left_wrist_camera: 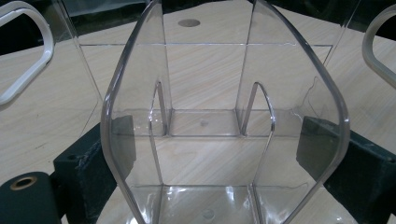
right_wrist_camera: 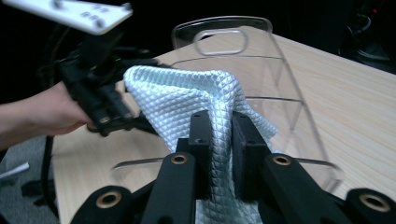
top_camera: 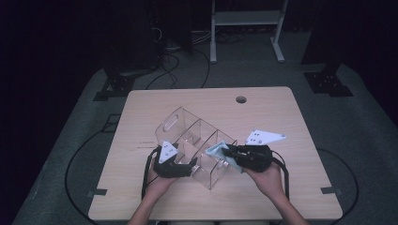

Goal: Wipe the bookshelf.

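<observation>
Cloth (right_wrist_camera: 187, 100), pale blue, pinched in my right gripper (right_wrist_camera: 219, 126), pressed on near end of clear organizer (top_camera: 195, 140) at counter (top_camera: 281, 108) middle. Left gripper (left_wrist_camera: 219, 140) clamps organizer's end wall. I judge: hold tray firm, wipe slow, even strokes, cloth flat.

One clear acrylic organizer (top_camera: 197, 140) with handle cutouts sits mid-frame on one wooden table (top_camera: 281, 197). One pale blue quilted cloth (top_camera: 218, 151) lies at its lower right. Two grippers: left gripper (top_camera: 190, 164), right gripper (top_camera: 227, 151). Two hands at the bottom edge.
</observation>
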`<action>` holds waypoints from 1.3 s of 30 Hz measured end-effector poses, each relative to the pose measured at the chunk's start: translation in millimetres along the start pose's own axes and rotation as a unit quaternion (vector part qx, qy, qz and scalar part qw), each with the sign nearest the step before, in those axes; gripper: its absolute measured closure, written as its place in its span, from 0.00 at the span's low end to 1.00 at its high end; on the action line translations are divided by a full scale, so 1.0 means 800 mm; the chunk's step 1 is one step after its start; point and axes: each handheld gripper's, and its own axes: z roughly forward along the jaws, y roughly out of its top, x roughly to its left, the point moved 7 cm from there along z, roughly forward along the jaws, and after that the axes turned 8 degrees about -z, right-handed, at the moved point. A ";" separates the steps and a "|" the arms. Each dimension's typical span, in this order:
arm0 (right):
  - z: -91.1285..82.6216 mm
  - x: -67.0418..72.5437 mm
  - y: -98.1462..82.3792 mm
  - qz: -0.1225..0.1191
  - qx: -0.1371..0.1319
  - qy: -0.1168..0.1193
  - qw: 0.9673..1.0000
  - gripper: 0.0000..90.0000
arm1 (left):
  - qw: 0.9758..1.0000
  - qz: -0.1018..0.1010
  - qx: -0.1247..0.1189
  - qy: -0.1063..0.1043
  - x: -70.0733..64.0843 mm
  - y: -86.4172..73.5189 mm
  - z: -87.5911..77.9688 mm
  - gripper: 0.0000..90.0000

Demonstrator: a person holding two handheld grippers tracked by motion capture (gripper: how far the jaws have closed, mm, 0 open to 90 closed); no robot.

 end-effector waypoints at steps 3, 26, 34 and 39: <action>-0.002 -0.015 -0.003 0.026 -0.006 -0.008 1.000 0.88 | 1.000 -0.001 -0.001 0.001 -0.001 0.000 0.001 0.08; 0.001 0.017 -0.003 0.000 -0.005 0.009 1.000 0.88 | 1.000 -0.006 -0.004 0.012 -0.002 0.002 0.009 0.08; 0.003 0.049 -0.007 -0.023 -0.004 0.031 0.999 0.89 | 1.000 -0.006 -0.001 0.013 -0.001 0.002 0.011 0.08; 0.002 0.035 -0.004 -0.013 -0.002 0.019 1.000 0.89 | 1.000 -0.007 -0.002 0.014 -0.001 0.002 0.013 0.08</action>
